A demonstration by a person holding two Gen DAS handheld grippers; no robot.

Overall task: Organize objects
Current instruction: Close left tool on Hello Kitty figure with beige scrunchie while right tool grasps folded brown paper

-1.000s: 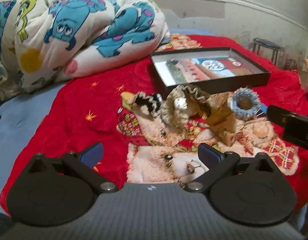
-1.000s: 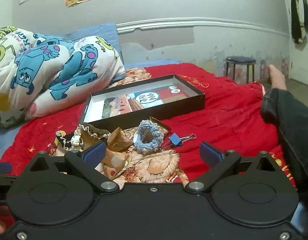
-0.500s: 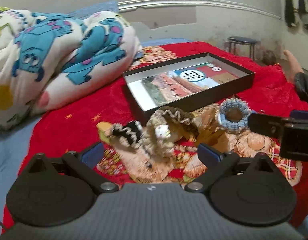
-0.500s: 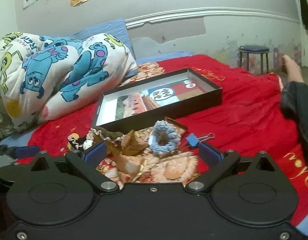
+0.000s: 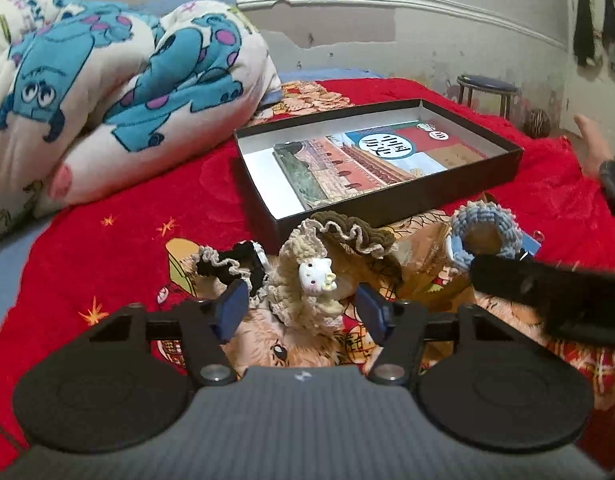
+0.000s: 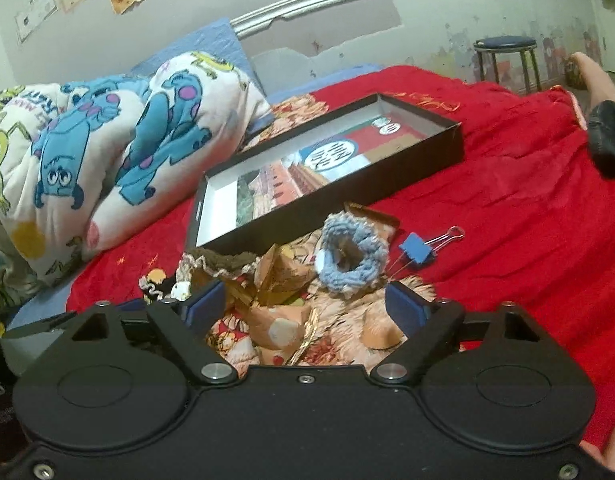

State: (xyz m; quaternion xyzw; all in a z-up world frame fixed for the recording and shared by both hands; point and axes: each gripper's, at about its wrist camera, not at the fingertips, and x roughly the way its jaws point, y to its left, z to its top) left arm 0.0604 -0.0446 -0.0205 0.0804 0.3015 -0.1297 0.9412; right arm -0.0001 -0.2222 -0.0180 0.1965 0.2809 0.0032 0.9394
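Observation:
A pile of scrunchies lies on the red blanket in front of an open black box (image 5: 391, 210) (image 6: 451, 140). My left gripper (image 5: 301, 312) is closing around a beige scrunchie with a white cat charm (image 5: 313, 276); the pads stand beside it and do not press on it. A black scrunchie (image 5: 231, 264) lies just left, a brown one (image 5: 355, 232) behind. My right gripper (image 6: 305, 310) is also closing, over crumpled gold-brown paper (image 6: 283, 276). The blue scrunchie (image 6: 353, 260) (image 5: 487, 232) sits just beyond its fingertips, untouched.
A blue binder clip (image 6: 417, 248) lies right of the blue scrunchie. A rolled cartoon quilt (image 5: 119, 92) fills the left side of the bed. A printed sheet lies in the box. A stool (image 6: 505, 60) stands by the wall. A person's sleeve (image 6: 607, 140) is at the right edge.
Both grippers have moved forward and down toward the pile. The left jaws have narrowed a lot around the beige scrunchie; the right jaws have narrowed slightly.

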